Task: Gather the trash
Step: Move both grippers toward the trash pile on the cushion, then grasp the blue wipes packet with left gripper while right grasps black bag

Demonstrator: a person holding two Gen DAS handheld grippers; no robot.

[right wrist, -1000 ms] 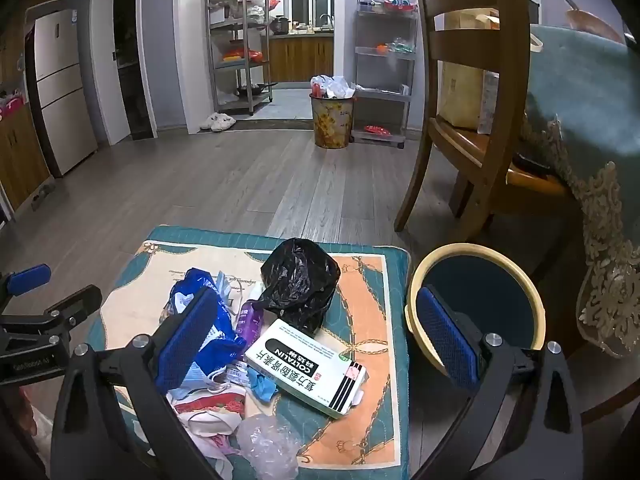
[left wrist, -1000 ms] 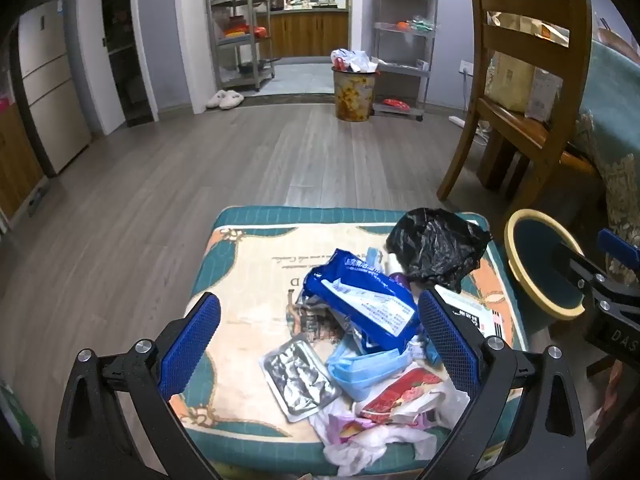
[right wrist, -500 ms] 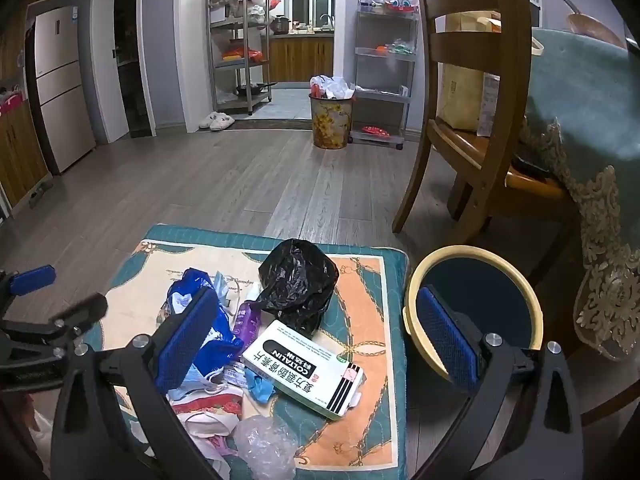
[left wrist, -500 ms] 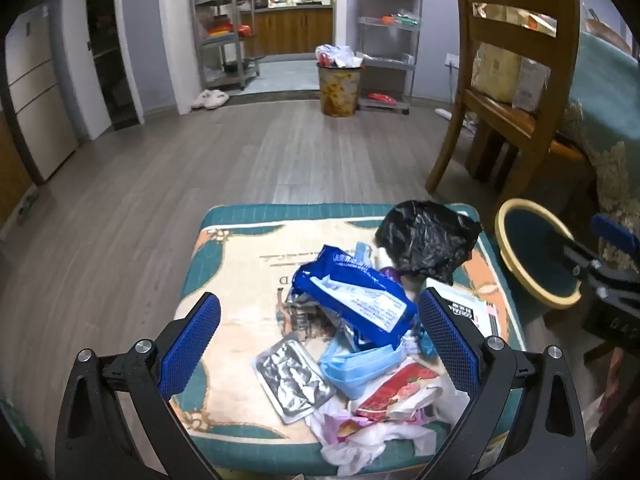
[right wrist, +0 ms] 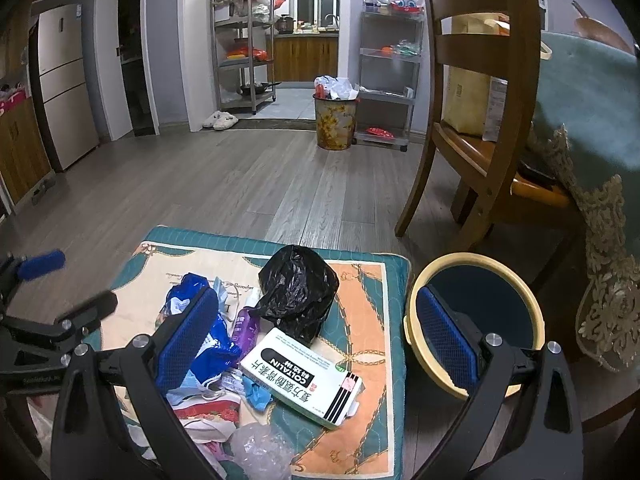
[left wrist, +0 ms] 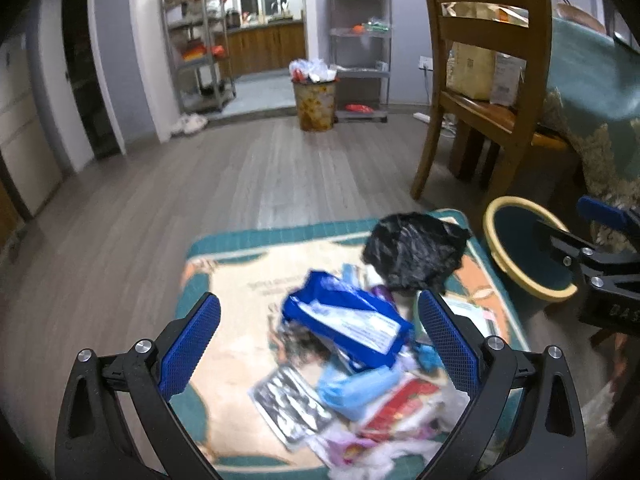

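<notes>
Both tools hover wide apart over the trash pile, nothing picked yet.
We judge this the approach step: left tool has its fingers spread with nothing between them, above the blue packet; right tool is equally spread and empty, above the white box. Trash sits heaped on the patterned cushion: black bag toward its far side, the white box just in front of the bag, foil blister sheet at the near edge. The yellow-rimmed bin stands just right of the cushion. Next move, we reckon: lower one tool onto a single item, close on it, carry it right to the bin. The left view is blurred.
</notes>
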